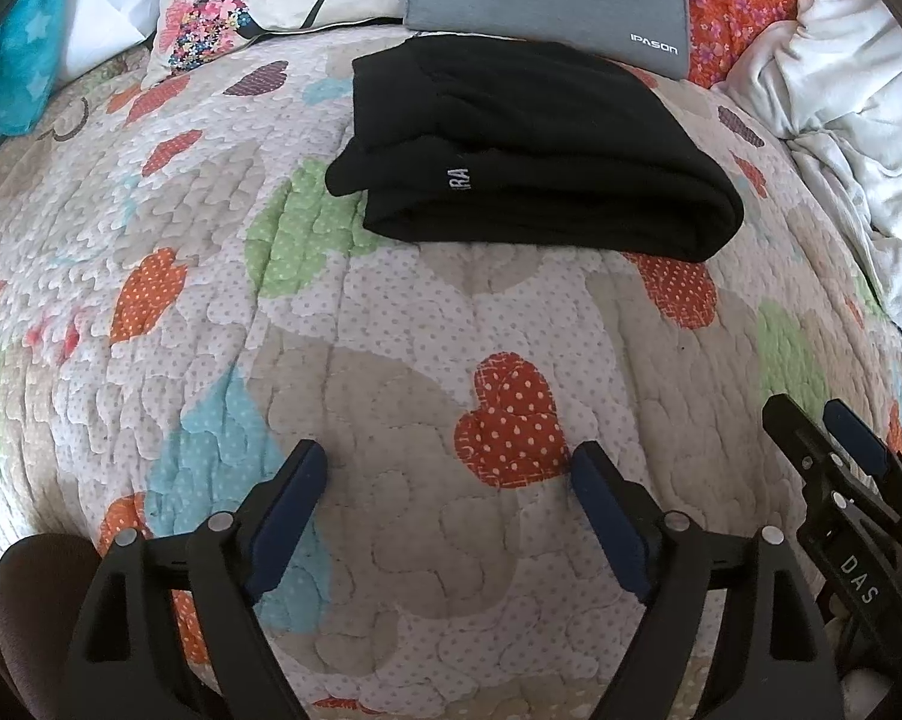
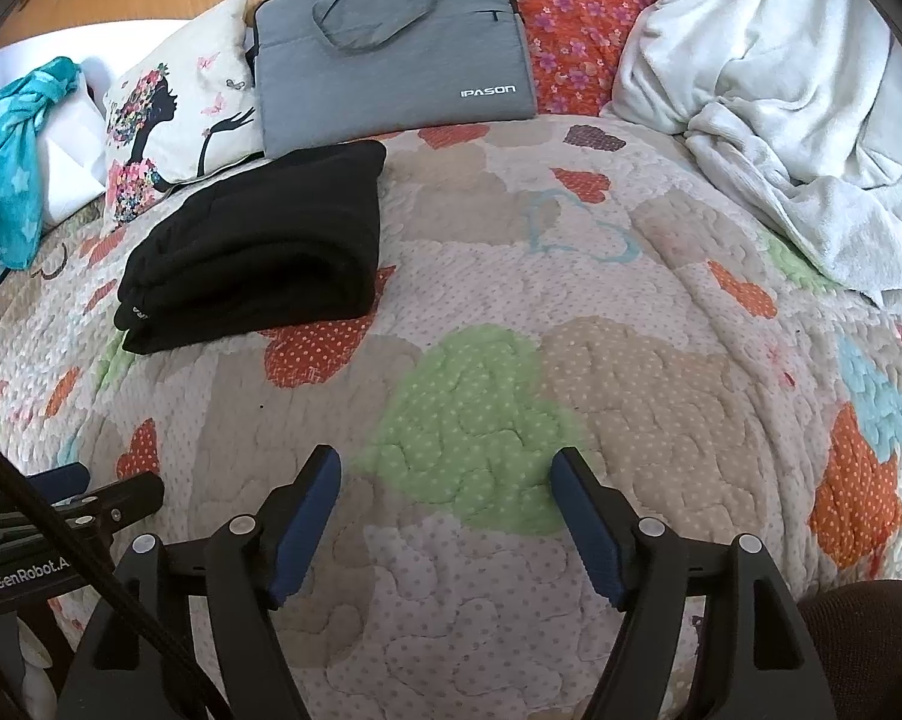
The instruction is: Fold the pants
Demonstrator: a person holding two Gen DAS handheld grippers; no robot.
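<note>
A: What is being shown nearest the cameras?

B: The left tongs [image 1: 448, 471] are being held spread wide above the bed quilt [image 1: 391, 312], with nothing between the pads. The right tongs [image 2: 445, 477] are likewise being held released and empty over a green heart patch near the quilt's near edge. The two tools are being kept side by side, each being glimpsed at the border of the other's view.

A: And where are the pants being seen?

B: The black pants [image 1: 529, 162] are being seen farther up the bed, well apart from both tongs, lying as a compact stacked bundle on the quilt. Just beyond them, toward the head of the bed, a grey laptop bag [image 2: 391, 54] and a printed pillow [image 2: 181, 114] are being seen, and a white blanket [image 2: 769, 108] is being left heaped at the far right corner.

A: Which step is being judged in hand?

B: The folding is being judged essentially complete. If anything more is being asked, only a light pat or squaring of the bundle's edges is being called for, with a reach forward from both tongs.
</note>
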